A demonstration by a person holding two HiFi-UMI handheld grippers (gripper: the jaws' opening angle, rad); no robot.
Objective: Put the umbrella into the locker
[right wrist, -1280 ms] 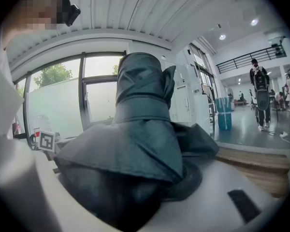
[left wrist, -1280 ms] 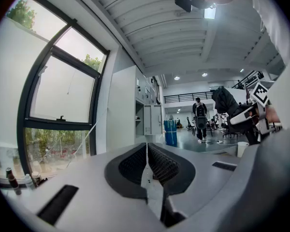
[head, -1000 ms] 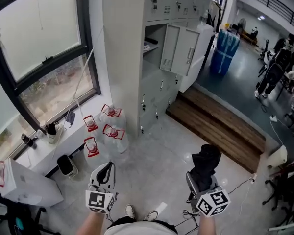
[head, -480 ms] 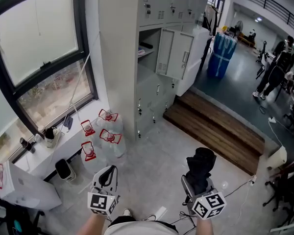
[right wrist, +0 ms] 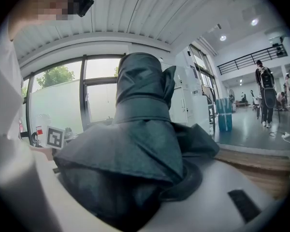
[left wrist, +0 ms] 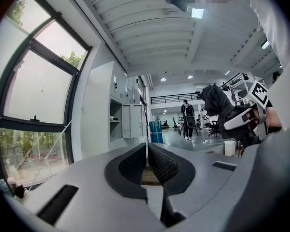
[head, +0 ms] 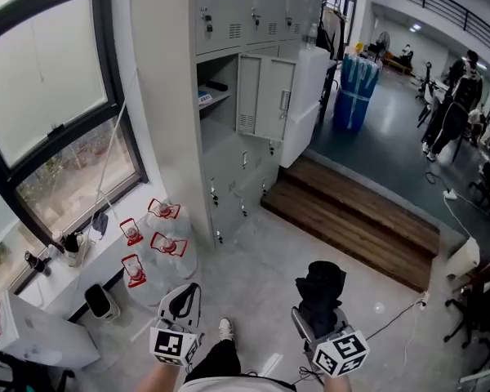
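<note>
right gripper (head: 317,320) clamps folded black umbrella (head: 322,280); left gripper (head: 183,300) pressed together, empty; open locker (head: 229,23) ahead. likely light, soft-skinned, stiff core; best held at strapped middle.

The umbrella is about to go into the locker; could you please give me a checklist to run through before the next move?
1. Grip on the umbrella by the right gripper: ok, jaws closed on its folded fabric.
2. The left gripper free: ok, jaws together, nothing between.
3. The locker door open: ok.
4. Room in the open compartment: cannot tell; small things lie on its shelf.
5. The floor toward the locker: ok; the bottles stand off to the left.
</note>
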